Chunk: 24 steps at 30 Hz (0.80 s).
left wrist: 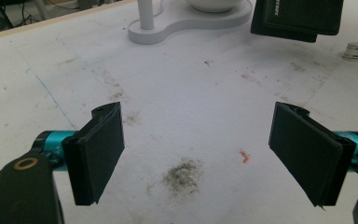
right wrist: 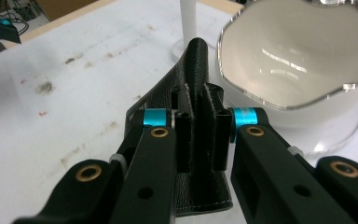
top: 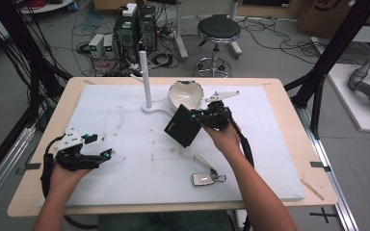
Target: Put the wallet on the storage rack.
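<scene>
So the right gripper [top: 203, 117] is clamped on a black wallet [top: 183, 126], pinching its edge between both pads. The wallet hangs clear of the bench [top: 125, 125], tilted, just in front of the white bowl [top: 185, 94] on its stand [top: 149, 107]. The left gripper [top: 107, 153] sits low over the bench near the left edge, jaws spread wide with nothing in them. A key fob [top: 203, 179] lies on the bench near the front edge, well apart from the wallet.

Wallet [right wrist: 200, 154] btm edge cut by frame, middle hidden btwn tongs; bowl [right wrist: 303, 60] top cropped.
</scene>
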Available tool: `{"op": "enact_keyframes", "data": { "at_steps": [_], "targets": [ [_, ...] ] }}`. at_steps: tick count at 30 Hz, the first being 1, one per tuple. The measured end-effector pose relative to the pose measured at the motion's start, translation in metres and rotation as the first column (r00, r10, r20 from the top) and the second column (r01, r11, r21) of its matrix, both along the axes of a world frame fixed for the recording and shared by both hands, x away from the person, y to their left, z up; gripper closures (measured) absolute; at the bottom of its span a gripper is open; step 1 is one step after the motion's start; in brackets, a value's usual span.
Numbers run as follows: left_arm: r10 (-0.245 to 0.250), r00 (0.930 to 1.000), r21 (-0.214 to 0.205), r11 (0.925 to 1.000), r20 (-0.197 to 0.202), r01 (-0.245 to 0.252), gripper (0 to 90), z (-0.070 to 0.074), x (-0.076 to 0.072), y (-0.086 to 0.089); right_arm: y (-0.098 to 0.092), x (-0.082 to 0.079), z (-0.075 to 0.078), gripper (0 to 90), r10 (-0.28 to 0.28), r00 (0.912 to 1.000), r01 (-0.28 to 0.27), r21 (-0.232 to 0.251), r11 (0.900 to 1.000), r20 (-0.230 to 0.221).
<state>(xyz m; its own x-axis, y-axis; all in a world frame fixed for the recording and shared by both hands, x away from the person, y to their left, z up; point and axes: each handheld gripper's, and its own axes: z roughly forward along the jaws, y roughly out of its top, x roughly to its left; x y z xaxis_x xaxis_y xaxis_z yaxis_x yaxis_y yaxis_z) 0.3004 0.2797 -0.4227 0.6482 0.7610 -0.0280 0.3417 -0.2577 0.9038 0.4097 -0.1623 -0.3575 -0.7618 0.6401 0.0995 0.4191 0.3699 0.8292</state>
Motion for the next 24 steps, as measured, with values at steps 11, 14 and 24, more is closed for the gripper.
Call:
{"op": "enact_keyframes", "data": {
  "at_steps": [11,14,24],
  "targets": [
    [-0.01,0.9999,-0.002,0.9999,0.001,0.01,18.1,0.0,0.001,0.0,0.007,0.014,0.043,84.9,-0.001,0.9967,0.001,0.006,1.0,0.081],
    [-0.009,1.0,-0.006,0.9999,0.0,0.009,18.1,0.0,0.001,0.0,0.012,0.029,0.058,84.9,-0.023,0.9946,0.022,0.006,0.9997,0.101],
    [-0.006,1.0,-0.013,0.9999,-0.002,0.006,18.1,-0.001,0.002,0.003,0.019,0.057,0.074,84.8,-0.066,0.9874,0.068,-0.012,0.9976,0.144]
  ]
}}
